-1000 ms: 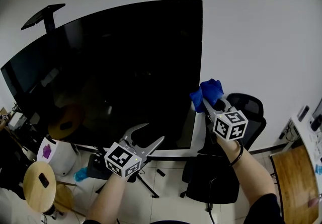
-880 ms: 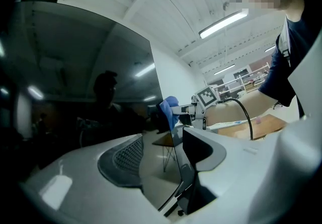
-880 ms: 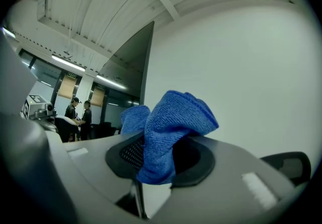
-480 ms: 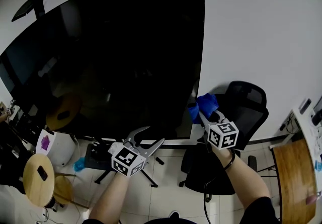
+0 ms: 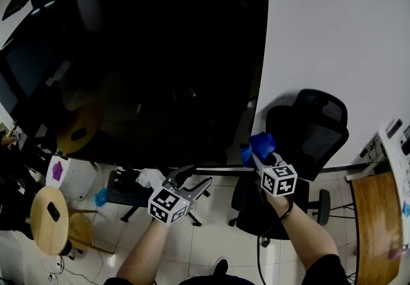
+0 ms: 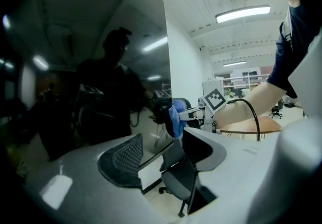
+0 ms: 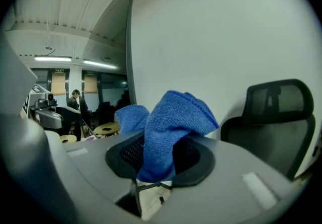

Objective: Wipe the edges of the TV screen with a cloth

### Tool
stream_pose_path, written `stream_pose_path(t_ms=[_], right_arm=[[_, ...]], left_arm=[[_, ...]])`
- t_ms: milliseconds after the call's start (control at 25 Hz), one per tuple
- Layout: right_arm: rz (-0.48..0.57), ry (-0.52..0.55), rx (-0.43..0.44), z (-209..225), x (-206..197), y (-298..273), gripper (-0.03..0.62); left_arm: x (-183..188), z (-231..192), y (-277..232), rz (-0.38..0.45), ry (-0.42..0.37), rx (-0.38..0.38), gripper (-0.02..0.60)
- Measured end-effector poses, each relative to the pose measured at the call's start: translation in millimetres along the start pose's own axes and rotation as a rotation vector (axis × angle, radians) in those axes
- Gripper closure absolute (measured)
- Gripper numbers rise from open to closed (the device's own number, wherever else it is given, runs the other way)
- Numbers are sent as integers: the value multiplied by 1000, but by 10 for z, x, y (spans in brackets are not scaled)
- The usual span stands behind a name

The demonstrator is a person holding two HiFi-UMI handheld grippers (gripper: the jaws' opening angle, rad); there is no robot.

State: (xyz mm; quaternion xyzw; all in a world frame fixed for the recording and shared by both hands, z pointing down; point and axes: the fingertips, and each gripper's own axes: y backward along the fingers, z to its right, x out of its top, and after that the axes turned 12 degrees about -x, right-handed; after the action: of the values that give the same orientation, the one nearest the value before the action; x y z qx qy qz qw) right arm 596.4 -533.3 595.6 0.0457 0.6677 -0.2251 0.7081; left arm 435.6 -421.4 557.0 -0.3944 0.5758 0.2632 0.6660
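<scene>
A black office chair (image 5: pixel 317 133) stands just right of the TV screen (image 5: pixel 160 66), with a round stool (image 5: pixel 48 219) on the floor at the left. The right tool (image 5: pixel 256 154) pinches the blue cloth (image 5: pixel 261 145) by the screen's lower right corner. The left tool (image 5: pixel 197 175) stands wide and empty.

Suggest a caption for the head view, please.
Person's right claw grips blue cloth near TV's lower-right corner; left claw open.

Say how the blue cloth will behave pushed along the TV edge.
Probably floppy: the cloth bunches and folds above the right gripper shut on it. Likely light: one pinch holds it up. Its nubby weave should drag, not slide, on the TV.
</scene>
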Motion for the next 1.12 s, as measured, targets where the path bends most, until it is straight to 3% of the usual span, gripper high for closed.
stream_pose_path(t_ms=[680,920,1120], right_arm=[[-210,-100,-23,175,-1252,48,470],[-279,-139,11,64,-1500,-3,470],[-265,-189,64,-214,-1430,-108,470]], left_arm=[[-571,68,2,-89,90,-6,342],[-652,63,85,-111,102,2,342],[-682,7,227,-117,105,19,342]])
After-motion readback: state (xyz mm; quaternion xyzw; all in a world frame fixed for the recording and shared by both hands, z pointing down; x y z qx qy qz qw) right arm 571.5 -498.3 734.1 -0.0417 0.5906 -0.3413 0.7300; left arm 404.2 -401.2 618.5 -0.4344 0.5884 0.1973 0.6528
